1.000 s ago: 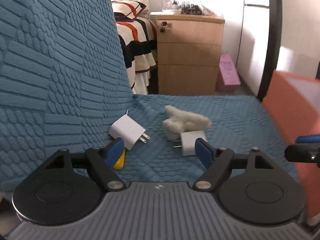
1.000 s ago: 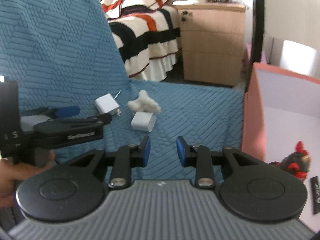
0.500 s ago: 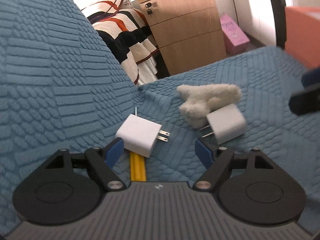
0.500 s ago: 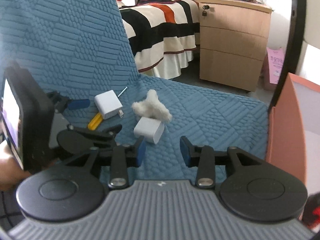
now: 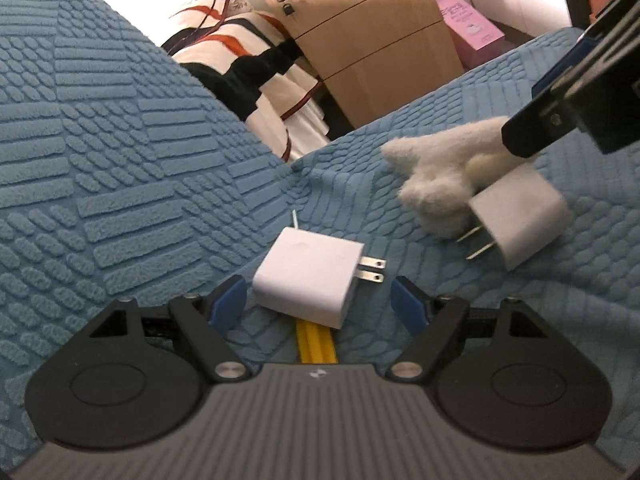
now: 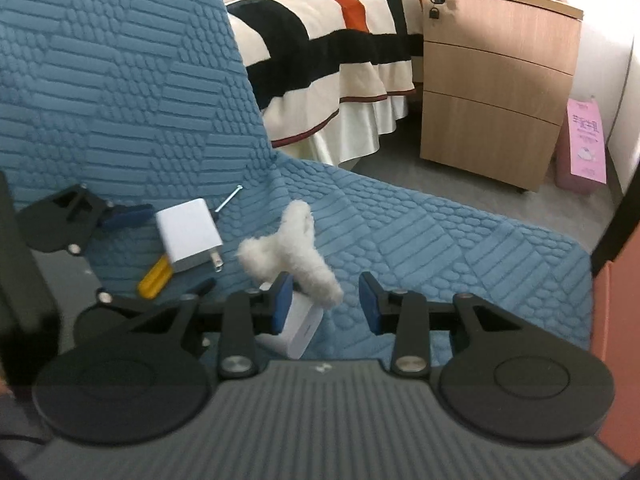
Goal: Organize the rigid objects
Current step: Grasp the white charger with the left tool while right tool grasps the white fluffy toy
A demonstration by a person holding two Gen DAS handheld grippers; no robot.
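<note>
**Both grippers low over the blue cover, each near a white charger**

My left gripper stands wide, with nothing pressed between its blue pads. The square white charger lies just ahead of them, between the two fingers but not touched, its two metal prongs pointing to the right in the left wrist view. Under its near edge I see a yellow tool handle, which runs back toward my camera. A thin metal screw lies behind this charger, near the fold of the cover.

My right gripper is open more narrowly and holds nothing. Its left pad is in front of the second white charger; whether it touches it I cannot tell. This charger lies at the left side of the gap, not in the middle. A white fluffy piece rests against it, just beyond the pads.

Everything lies on the blue textured cover. Behind it stand a striped bed and a wooden drawer cabinet, and an orange box wall is at the right edge.
</note>
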